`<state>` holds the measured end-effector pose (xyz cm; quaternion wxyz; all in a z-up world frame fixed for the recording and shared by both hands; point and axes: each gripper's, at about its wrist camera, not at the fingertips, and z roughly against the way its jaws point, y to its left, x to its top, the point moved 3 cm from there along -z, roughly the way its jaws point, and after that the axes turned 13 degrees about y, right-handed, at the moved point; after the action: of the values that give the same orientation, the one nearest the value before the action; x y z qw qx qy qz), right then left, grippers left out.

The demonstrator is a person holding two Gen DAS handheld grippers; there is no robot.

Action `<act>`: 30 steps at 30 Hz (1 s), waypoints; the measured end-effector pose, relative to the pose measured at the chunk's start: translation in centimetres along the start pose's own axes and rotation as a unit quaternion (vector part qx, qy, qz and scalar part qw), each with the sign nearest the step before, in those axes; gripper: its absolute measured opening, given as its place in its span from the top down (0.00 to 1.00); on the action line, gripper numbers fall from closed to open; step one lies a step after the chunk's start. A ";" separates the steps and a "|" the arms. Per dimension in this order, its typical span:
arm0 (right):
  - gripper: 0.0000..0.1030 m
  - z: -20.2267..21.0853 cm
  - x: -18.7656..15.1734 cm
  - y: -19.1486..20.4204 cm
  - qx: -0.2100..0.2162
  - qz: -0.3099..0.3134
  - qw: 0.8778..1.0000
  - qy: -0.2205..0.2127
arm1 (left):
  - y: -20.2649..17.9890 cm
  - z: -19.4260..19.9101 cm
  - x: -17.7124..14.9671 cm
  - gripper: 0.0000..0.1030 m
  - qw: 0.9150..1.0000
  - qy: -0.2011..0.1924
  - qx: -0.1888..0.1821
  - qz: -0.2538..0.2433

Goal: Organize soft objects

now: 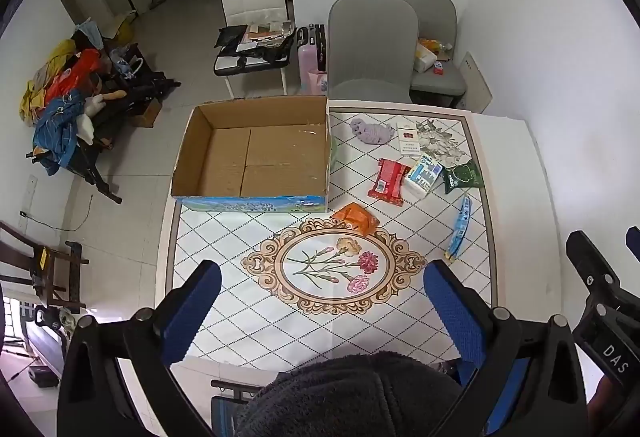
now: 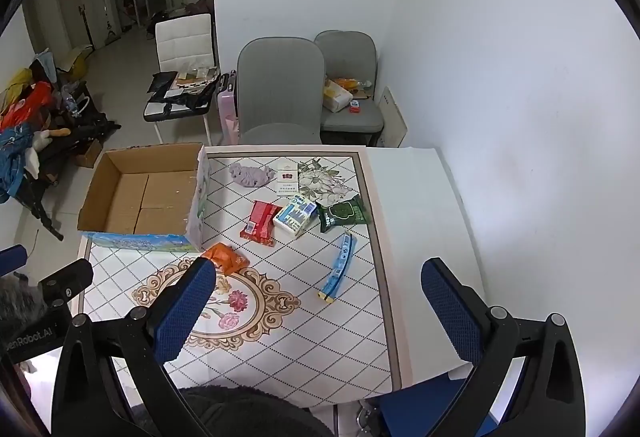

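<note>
An open, empty cardboard box (image 1: 256,153) (image 2: 148,193) stands at the table's far left. To its right lie a lilac scrunchie (image 1: 371,131) (image 2: 250,174), a red pack (image 1: 389,176) (image 2: 261,223), a white-blue tissue pack (image 1: 423,175) (image 2: 295,215), a green wipes pack (image 1: 463,176) (image 2: 342,214), an orange pack (image 1: 355,218) (image 2: 225,257) and a blue strip (image 1: 459,229) (image 2: 338,267). My left gripper (image 1: 322,311) and right gripper (image 2: 318,311) are open and empty, held high above the table's near edge.
A white cigarette box (image 1: 408,139) lies by the scrunchie. Two grey chairs (image 1: 370,45) stand behind the table, a white chair (image 1: 256,17) with clutter further left. A white wall is on the right. Clothes pile (image 1: 68,97) on the floor left.
</note>
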<state>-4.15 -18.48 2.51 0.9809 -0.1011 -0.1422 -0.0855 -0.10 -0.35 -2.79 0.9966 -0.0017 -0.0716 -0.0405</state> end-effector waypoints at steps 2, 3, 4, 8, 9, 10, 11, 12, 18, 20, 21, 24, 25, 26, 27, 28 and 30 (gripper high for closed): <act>0.00 -0.1 -0.5 -0.2 0.007 -0.006 1.000 0.003 | 0.0 0.1 0.0 0.00 1.000 -0.001 0.002 0.001; 0.00 -0.1 -0.5 -0.3 0.008 -0.008 1.000 0.003 | 0.0 0.1 0.0 0.00 1.000 -0.002 0.002 0.001; 0.00 0.0 -0.5 -0.3 0.005 -0.008 1.000 0.003 | 0.0 0.1 -0.1 0.00 1.000 -0.003 0.003 0.002; 0.00 0.2 -0.6 -0.3 0.006 -0.009 1.000 -0.001 | 0.2 0.2 -0.1 0.00 1.000 -0.005 -0.002 0.004; 0.00 0.2 -0.5 -0.2 0.004 -0.008 1.000 -0.001 | 0.2 0.2 -0.1 0.00 1.000 -0.006 -0.001 0.003; 0.00 0.0 -0.4 -0.1 0.004 -0.007 1.000 -0.001 | 0.2 0.3 -0.2 0.00 1.000 -0.006 0.000 0.003; 0.00 0.0 -0.4 0.0 0.006 -0.005 1.000 -0.001 | 0.3 0.3 -0.2 0.00 1.000 -0.007 -0.001 0.004; 0.00 -0.1 -0.4 0.0 0.006 -0.005 1.000 -0.001 | 0.4 0.4 -0.2 0.00 1.000 -0.008 -0.001 0.004; 0.00 -0.6 -0.1 0.1 0.009 -0.002 1.000 -0.003 | 0.9 0.8 -0.2 0.00 1.000 -0.015 0.002 0.006; 0.00 -0.6 -0.2 0.3 0.012 0.000 1.000 -0.004 | 1.0 0.9 -0.2 0.00 1.000 -0.017 0.005 0.007; 0.00 -0.5 -0.2 0.4 0.011 0.000 1.000 -0.007 | 1.1 1.0 -0.2 0.00 1.000 -0.019 0.005 0.008; 0.00 -0.3 -0.2 0.6 0.010 0.002 1.000 -0.011 | 1.3 1.1 -0.1 0.00 1.000 -0.023 0.005 0.013; 0.00 -0.2 -0.2 0.6 0.010 0.002 1.000 -0.012 | 1.4 1.2 0.0 0.00 1.000 -0.024 0.005 0.014; 0.00 -0.3 -0.2 0.7 0.010 0.002 1.000 -0.013 | 1.4 1.2 -0.1 0.00 1.000 -0.026 0.006 0.015; 0.00 -0.3 -0.2 0.7 0.009 0.002 1.000 -0.014 | 1.4 1.2 -0.2 0.00 0.999 -0.029 0.008 0.015; 0.00 -0.3 -0.2 0.7 0.009 0.002 1.000 -0.015 | 1.4 1.3 -0.2 0.00 0.999 -0.030 0.008 0.016; 0.00 -0.3 -0.1 0.8 0.008 0.003 1.000 -0.015 | 1.5 1.3 -0.2 0.00 0.999 -0.033 0.008 0.017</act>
<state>-3.99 -17.78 2.03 0.9797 -0.0946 -0.1578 -0.0800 -0.38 1.15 -1.50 0.9942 0.0041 -0.1046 -0.0232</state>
